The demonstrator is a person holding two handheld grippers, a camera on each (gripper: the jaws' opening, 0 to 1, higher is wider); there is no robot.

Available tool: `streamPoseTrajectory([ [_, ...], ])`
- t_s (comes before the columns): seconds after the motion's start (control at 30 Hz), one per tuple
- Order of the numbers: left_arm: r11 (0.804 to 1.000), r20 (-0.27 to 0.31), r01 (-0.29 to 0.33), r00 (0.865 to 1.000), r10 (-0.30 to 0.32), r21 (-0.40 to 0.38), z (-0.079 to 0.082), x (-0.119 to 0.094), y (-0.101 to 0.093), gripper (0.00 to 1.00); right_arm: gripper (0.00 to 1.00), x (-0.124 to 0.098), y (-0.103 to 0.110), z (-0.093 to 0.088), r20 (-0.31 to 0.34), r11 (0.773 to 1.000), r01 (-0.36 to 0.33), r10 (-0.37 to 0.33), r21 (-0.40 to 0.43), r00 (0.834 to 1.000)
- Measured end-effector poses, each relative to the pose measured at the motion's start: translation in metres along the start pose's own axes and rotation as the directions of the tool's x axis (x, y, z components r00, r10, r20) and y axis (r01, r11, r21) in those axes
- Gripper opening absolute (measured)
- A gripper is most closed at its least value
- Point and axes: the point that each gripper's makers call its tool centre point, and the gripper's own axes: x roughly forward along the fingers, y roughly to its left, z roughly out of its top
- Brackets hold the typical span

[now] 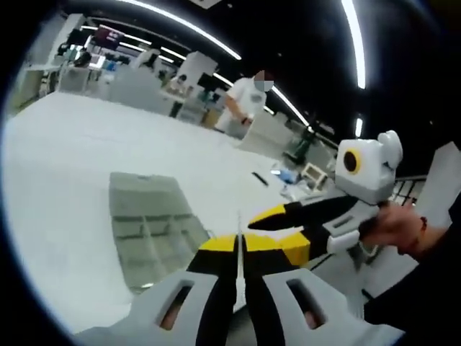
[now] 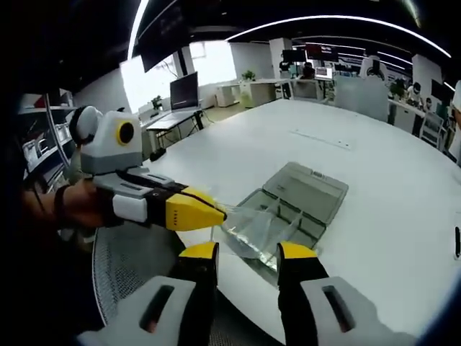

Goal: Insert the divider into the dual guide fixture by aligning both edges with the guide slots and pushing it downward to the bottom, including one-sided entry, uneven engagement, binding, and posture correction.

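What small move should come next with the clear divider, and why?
Probably lower it toward the grey box. The left gripper is shut on the clear divider, which hangs tilted above the box, not yet in any slot. The right gripper is open, so it could steady the free edge.

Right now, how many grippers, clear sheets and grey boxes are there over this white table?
Grippers: 2, the left gripper pinching the clear divider, and the right gripper, jaws apart.
Clear dividers: 1.
Grey compartment boxes: 1, the box lying open on the table.
Total: 4.
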Motion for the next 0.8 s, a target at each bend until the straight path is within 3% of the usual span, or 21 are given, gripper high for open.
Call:
streamPoseTrajectory([
  [0.1,1.0,-0.04,-0.005,0.999,0.006,0.015,-0.009,-0.001,0.002,0.0,0.27,-0.001,0.0,-0.001,-0.012,1.0,-0.01,0.01,-0.006,1.0],
  [0.27,0.999,-0.056,0.002,0.998,0.001,0.054,-0.013,-0.002,-0.001,0.0,0.27,-0.002,0.001,-0.003,-0.022,0.999,-0.032,0.031,-0.041,0.999],
  [0.5,0.995,-0.087,0.0,0.996,0.009,0.098,-0.019,-0.005,-0.002,0.0,0.27,-0.003,0.001,-0.008,-0.038,0.998,-0.062,0.062,-0.025,0.997],
  [0.57,0.994,-0.104,0.004,0.995,0.007,0.108,-0.023,-0.006,-0.003,0.0,0.28,-0.004,0.003,-0.01,-0.053,0.995,-0.074,0.07,-0.072,0.996],
  [0.67,0.991,-0.131,0.057,0.991,-0.04,0.122,-0.029,-0.007,-0.011,0.0,0.27,-0.002,0.004,-0.016,-0.074,0.994,-0.091,0.087,-0.062,0.993],
  [0.8,0.989,-0.139,0.062,0.989,-0.043,0.136,-0.031,-0.007,-0.014,0.0,0.27,-0.004,0.008,-0.016,-0.064,0.992,-0.11,0.106,-0.06,0.992],
])
